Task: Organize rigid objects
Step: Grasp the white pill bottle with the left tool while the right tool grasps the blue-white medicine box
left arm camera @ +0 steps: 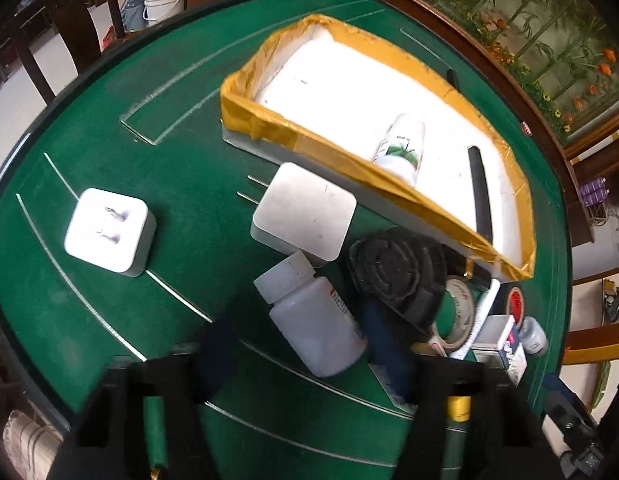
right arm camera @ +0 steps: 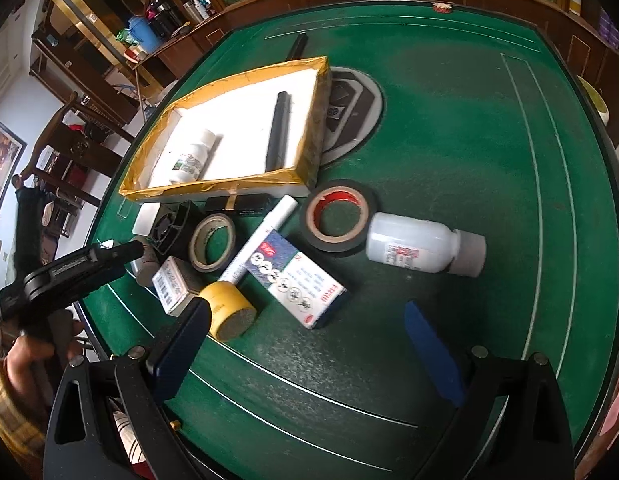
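Observation:
In the left wrist view a white pill bottle (left arm camera: 313, 316) lies on the green table between the fingers of my left gripper (left arm camera: 301, 332). The right pad is against it and the left pad stands a little apart. A white charger (left arm camera: 305, 212) with prongs and a white plug adapter (left arm camera: 109, 232) lie beyond. The yellow-taped white box (left arm camera: 309, 144) holds a green-label bottle (left arm camera: 401, 148) and a black stick (left arm camera: 479, 196). My right gripper (right arm camera: 307, 312) hangs open over a yellow roll (right arm camera: 229, 312) and a blue-white card box (right arm camera: 297, 280).
Loose on the table: a black tape roll (right arm camera: 337, 220), a second white bottle (right arm camera: 421, 250), a white marker (right arm camera: 265, 236), a tan tape roll (right arm camera: 212, 246), a small black fan (right arm camera: 173, 224), a barcode box (right arm camera: 173, 284). A hand (right arm camera: 29, 360) holds the left gripper.

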{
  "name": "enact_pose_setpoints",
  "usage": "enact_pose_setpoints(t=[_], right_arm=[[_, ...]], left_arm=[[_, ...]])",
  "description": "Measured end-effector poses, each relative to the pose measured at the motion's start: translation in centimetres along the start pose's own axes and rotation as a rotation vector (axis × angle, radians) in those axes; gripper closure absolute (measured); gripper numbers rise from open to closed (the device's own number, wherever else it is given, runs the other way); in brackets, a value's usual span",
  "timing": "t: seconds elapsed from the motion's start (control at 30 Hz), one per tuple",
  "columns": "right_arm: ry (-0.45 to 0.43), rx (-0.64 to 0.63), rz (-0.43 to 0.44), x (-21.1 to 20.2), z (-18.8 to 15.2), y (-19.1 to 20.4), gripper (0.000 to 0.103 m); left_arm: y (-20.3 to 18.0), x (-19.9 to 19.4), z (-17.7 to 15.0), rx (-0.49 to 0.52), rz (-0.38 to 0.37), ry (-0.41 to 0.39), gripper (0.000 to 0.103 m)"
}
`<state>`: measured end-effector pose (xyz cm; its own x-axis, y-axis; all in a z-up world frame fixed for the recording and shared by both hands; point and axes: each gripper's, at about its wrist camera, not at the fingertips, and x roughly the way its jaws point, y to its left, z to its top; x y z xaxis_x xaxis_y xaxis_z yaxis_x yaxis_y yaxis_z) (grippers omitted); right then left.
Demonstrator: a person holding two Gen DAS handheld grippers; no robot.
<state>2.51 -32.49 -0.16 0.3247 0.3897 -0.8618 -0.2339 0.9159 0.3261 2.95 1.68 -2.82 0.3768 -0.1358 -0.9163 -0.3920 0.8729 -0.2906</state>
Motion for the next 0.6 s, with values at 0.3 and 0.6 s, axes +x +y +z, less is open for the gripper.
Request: enact_pose_setpoints(t=[0.3, 0.6], right_arm=[[0.043, -0.221, -0.047, 0.6, 0.1, 2.0, 0.008], [0.136, -0.422, -0.092, 5.4, 1.2, 5.1, 0.057]], left_arm=[[-0.8, -0.4, -2.1, 0.12, -0.03, 0.036, 0.054], [-0.9, -1.6, -5.8, 0.201, -0.03, 0.08, 0.054]])
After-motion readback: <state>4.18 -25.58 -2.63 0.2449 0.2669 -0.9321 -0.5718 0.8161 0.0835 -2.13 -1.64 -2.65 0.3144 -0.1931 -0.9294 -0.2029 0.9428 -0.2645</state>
